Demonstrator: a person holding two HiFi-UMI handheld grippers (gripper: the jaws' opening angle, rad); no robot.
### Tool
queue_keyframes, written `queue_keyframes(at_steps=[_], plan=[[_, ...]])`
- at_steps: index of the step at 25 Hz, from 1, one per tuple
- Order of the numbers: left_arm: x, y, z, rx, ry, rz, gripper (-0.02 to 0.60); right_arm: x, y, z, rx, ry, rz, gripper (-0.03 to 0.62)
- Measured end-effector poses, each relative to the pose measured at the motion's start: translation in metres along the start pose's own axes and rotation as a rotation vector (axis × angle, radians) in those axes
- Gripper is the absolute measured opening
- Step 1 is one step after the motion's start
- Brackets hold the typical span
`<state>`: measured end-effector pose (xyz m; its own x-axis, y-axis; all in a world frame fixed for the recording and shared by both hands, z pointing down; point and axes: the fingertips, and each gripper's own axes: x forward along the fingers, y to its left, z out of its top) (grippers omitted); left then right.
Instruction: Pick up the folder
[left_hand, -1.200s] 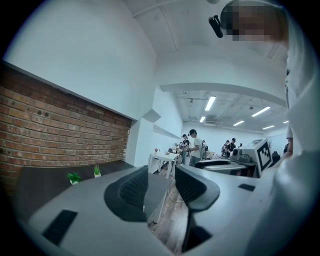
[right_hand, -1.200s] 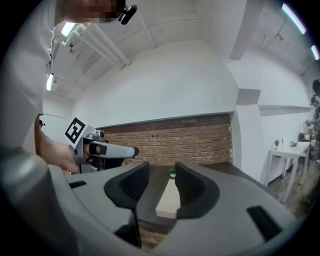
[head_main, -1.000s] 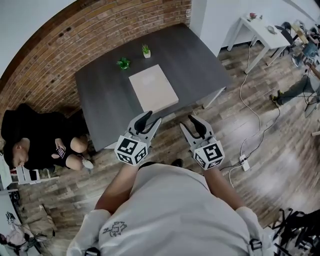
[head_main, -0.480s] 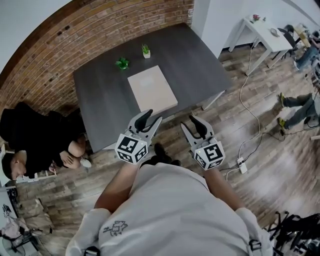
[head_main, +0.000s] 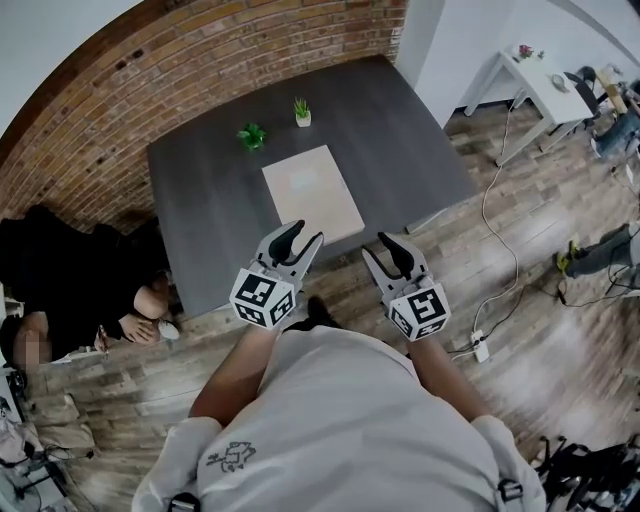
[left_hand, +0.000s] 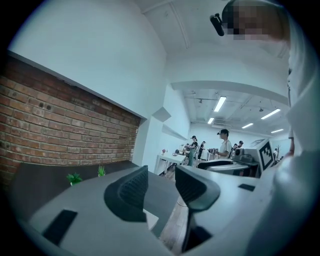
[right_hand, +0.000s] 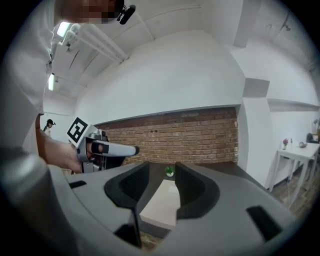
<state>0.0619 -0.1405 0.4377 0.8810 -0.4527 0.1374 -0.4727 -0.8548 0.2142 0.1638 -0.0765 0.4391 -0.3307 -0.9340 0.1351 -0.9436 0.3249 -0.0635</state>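
Since a second ago the dark grey worktop (head_main: 210, 200) sits a little closer under us and the whole view has swung slightly, so we read this as walking up to it; a shoe now shows on the wooden floor (head_main: 520, 300) just ahead of us. The left tool (head_main: 305, 235) and right tool (head_main: 374, 245) look the same as before, held side by side in front of the chest. Both have their jaws standing apart with nothing between the pads.

The flat beige rectangular folder (head_main: 312, 190) is untouched. It lies flat midway along the worktop's near edge, its near side close to that edge. In the right gripper view it shows straight ahead through the jaw gap (right_hand: 162, 202).

So this is still the approach, with no grasp yet.

Beyond the folder, toward the far edge, are a small green leafy plant (head_main: 251, 135) and a small potted plant (head_main: 301, 110), both well apart from it. A person in black (head_main: 90, 290) sits on the floor off the worktop's left edge. A white power strip (head_main: 481, 349) lies on the floor to our right. Nothing blocks the way; the likely snag is the folder lying flat.
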Motion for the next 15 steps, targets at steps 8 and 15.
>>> queue_keyframes(at_steps=[8, 15], plan=[[0.004, 0.064, 0.009, -0.009, -0.015, 0.042, 0.184, 0.064, -0.008, -0.002, -0.017, 0.03, 0.031, 0.169], [-0.004, 0.103, 0.012, -0.01, 0.01, 0.068, 0.187, 0.108, 0.002, 0.0, -0.019, 0.045, 0.068, 0.172]])
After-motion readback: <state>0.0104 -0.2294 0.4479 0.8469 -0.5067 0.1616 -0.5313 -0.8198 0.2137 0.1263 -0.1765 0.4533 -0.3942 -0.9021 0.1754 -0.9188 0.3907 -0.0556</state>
